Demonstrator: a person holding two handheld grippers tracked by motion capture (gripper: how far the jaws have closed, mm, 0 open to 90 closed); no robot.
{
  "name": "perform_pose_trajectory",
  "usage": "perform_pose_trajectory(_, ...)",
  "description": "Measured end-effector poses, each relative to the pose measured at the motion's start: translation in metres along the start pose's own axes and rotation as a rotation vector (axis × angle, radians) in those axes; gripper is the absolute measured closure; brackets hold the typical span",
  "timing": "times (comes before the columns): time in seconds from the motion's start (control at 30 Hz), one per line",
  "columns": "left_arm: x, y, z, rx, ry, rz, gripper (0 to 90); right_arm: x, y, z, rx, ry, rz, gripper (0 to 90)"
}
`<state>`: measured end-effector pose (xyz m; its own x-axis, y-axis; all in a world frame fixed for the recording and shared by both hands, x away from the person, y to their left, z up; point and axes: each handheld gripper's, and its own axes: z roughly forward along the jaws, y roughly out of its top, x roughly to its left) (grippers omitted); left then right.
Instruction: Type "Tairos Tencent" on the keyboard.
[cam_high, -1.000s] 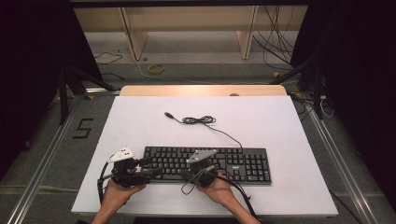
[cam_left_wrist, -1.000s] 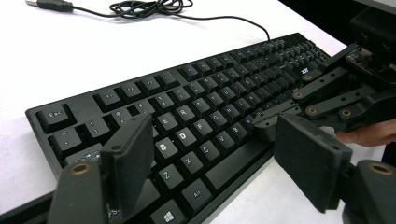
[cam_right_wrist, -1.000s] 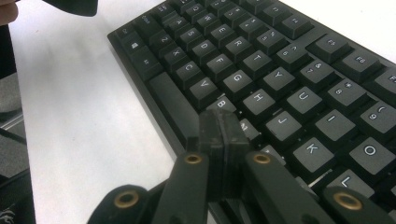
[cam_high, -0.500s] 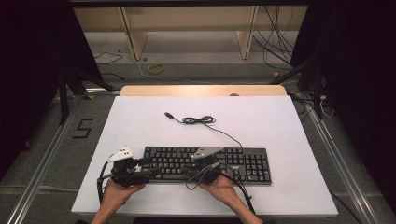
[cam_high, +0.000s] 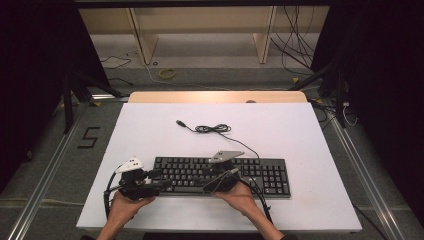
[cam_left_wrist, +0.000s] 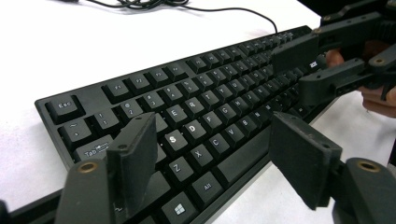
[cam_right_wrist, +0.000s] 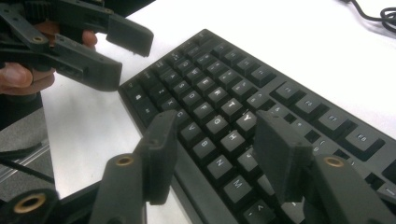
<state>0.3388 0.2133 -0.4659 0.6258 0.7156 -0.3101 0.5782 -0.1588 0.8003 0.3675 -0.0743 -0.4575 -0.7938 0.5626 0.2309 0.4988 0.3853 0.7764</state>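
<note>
A black keyboard (cam_high: 260, 175) lies along the near part of the white table (cam_high: 280, 130), its cable (cam_high: 215, 129) coiled behind it. My left gripper (cam_high: 156, 179) sits at the keyboard's left end with its jaws wide apart over the letter keys (cam_left_wrist: 215, 140); they have just been closing slightly, and nothing is pinched between them. My right gripper (cam_high: 197, 176) hovers over the middle keys, pointing left. Its jaws have just been opening and stand apart above the keys (cam_right_wrist: 219, 140), gripping nothing. Each gripper view shows the other gripper: the right gripper (cam_left_wrist: 317, 65) and the left gripper (cam_right_wrist: 93, 51).
The cable's plug (cam_high: 179, 122) rests loose on the table behind the keyboard. A wooden strip (cam_high: 215, 96) runs along the table's far edge. Bare white surface lies to the right of and behind the keyboard. Dark stands and cables occupy the floor beyond.
The right gripper's jaws have spread apart over the keyboard's middle keys. Both hands have stayed almost where they were.
</note>
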Motion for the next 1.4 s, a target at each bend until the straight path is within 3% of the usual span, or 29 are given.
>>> perform_pose_trajectory(0.23,0.003,0.0,-0.001,0.025,0.023,-0.021,43.9,-0.004,0.007,0.0,-0.004,-0.01,0.008,44.2)
perform_pose_trajectory(0.5,0.006,0.001,-0.002,0.054,0.043,-0.023,60.9,-0.007,0.013,0.002,0.0,-0.018,0.003,44.0)
perform_pose_trajectory(0.73,0.01,0.0,-0.002,0.099,0.088,-0.016,76.4,-0.007,0.019,0.01,0.011,-0.033,-0.006,57.1)
perform_pose_trajectory(0.97,0.011,-0.001,0.001,0.135,0.118,0.005,85.9,-0.008,0.023,0.02,0.025,-0.039,-0.005,72.6)
perform_pose_trajectory(1.17,0.012,-0.002,0.002,0.156,0.122,0.012,89.0,-0.009,0.025,0.029,0.041,-0.045,-0.002,84.1)
perform_pose_trajectory(1.4,0.013,-0.003,0.004,0.167,0.119,0.005,89.1,-0.009,0.026,0.041,0.068,-0.048,-0.008,90.0)
